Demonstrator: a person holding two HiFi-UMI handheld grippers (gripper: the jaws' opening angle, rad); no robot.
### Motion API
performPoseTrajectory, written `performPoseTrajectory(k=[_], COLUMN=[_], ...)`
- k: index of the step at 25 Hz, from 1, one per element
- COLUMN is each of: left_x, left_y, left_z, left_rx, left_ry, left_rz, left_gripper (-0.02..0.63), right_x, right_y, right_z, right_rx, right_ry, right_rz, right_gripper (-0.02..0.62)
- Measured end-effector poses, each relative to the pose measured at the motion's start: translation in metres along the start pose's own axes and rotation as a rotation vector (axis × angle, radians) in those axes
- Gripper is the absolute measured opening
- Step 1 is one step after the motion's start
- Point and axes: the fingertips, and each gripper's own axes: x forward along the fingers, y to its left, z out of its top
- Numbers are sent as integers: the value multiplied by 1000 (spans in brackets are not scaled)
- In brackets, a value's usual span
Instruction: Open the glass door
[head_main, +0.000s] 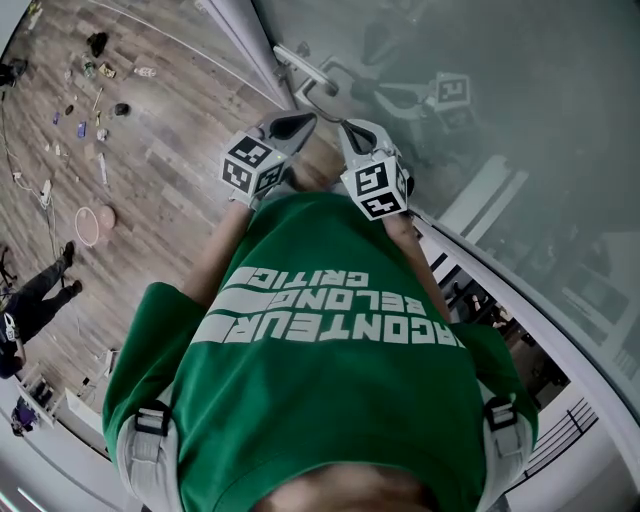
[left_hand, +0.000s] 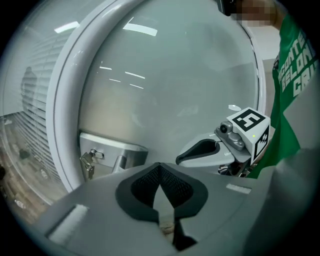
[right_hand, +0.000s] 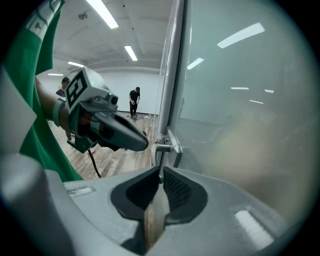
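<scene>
Left gripper (left_hand: 160, 166): jaws pressed together, empty.
Right gripper (right_hand: 160, 172): jaws together, holding nothing.
Handle (right_hand: 165, 147): just ahead of the right gripper's tips, apparently ungrasped.
Glass door (right_hand: 240, 110): ahead and to the right, looks unopened.
Remaining: likely everything, both grasping the handle and swinging the door.

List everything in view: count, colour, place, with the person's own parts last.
glass door: one, frosted grey, right side
door handle: one, silver, on the door's edge
key: one, metal, in the lock plate
floor: one, brown wood, left
hoop: one, pink, on the floor
bystander: one, dark clothes, far left
shirt: one, green, on the person
left gripper: one, grey, jaws shut
right gripper: one, grey, jaws shut, near the handle
</scene>
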Motion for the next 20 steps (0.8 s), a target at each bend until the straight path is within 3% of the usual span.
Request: performPoseTrajectory(k=[2, 11, 20], left_x=[5, 12, 30], left_y=[5, -2, -2], left_z=[-3, -1, -12], left_rx=[1, 26, 28], left_ry=[21, 106, 183], left_rz=[7, 0, -34], left_gripper=[14, 14, 14], right_x=[11, 22, 33], right_y=[6, 14, 10], right_z=[-5, -5, -11], right_rx=[-44, -299, -391], right_ry=[43, 167, 253], right_rz=[7, -55, -58], right_gripper=[74, 71, 51])
